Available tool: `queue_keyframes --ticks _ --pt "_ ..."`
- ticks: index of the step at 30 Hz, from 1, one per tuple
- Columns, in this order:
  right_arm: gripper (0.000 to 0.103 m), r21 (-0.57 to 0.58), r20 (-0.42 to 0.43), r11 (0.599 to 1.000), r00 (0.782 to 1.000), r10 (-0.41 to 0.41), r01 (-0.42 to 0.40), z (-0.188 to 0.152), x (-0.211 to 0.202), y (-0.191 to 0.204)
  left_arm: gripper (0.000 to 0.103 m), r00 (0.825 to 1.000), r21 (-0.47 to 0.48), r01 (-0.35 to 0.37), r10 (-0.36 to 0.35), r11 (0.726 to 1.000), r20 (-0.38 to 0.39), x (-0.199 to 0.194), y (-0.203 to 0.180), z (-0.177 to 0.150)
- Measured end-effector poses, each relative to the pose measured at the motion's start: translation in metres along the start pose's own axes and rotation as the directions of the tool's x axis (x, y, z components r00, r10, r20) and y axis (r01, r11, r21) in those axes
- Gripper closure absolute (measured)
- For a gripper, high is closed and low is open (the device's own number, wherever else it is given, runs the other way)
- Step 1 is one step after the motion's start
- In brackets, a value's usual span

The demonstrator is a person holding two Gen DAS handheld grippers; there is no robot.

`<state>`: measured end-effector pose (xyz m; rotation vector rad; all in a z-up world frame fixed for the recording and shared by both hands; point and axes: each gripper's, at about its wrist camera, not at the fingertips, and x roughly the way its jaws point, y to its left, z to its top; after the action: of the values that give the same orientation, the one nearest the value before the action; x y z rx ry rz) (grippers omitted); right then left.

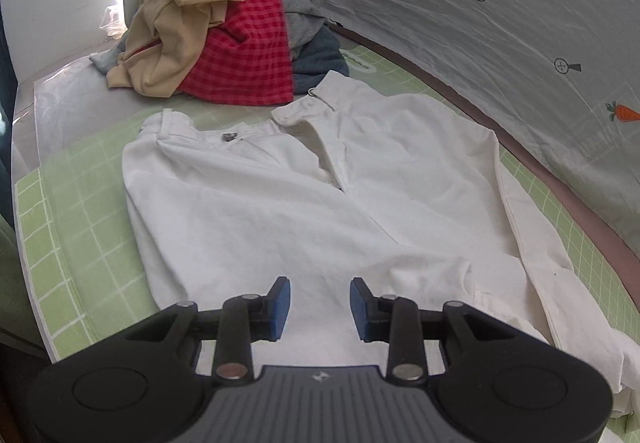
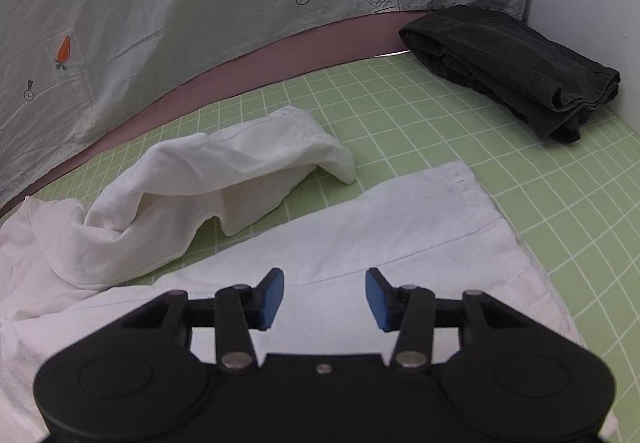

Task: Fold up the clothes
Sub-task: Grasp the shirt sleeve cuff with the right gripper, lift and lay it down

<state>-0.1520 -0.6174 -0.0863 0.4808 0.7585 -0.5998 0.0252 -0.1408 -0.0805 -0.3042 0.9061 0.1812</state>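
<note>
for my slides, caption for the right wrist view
Open right gripper above white trousers on a green grid mat.

My blue pads hover over white trousers on a green gridded mat; red checked cloth upper left.

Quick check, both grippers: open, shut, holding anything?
Left gripper: open, empty, above the white trousers.
Right gripper: open, empty, above the trousers.

The heap of clothes hides its lower garments; the white trousers perhaps continue beyond the frame.
</note>
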Motion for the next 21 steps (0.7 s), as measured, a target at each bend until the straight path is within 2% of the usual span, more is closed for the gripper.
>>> queue_keyframes --ticks 2,7,13,19,21 --pt "0.062 0.018 -0.006 1.0 1.0 0.012 -0.012 0.009 0.017 0.004 0.067 1.0 0.045 0.005 -0.005 0.999 -0.006 0.01 -0.016 0.008" --pt "0.063 0.088 0.018 0.995 0.999 0.042 -0.043 0.04 0.046 0.016 0.067 1.0 0.087 0.006 -0.004 0.996 -0.022 0.045 -0.041 0.036" --pt "0.063 0.019 0.017 0.999 0.999 0.038 -0.038 0.091 0.087 0.035 0.067 0.998 0.115 0.005 0.002 0.993 -0.065 0.091 -0.066 0.06" --pt "0.063 -0.087 -0.002 0.996 0.999 0.036 -0.036 0.133 0.139 0.072 0.066 0.994 0.102 -0.019 0.03 0.995 -0.108 0.119 -0.072 0.059" --pt "0.06 -0.119 -0.055 0.991 0.997 0.051 -0.057 0.137 0.163 0.085 0.065 0.993 0.108 -0.029 0.041 0.994 -0.109 0.122 -0.073 0.055"
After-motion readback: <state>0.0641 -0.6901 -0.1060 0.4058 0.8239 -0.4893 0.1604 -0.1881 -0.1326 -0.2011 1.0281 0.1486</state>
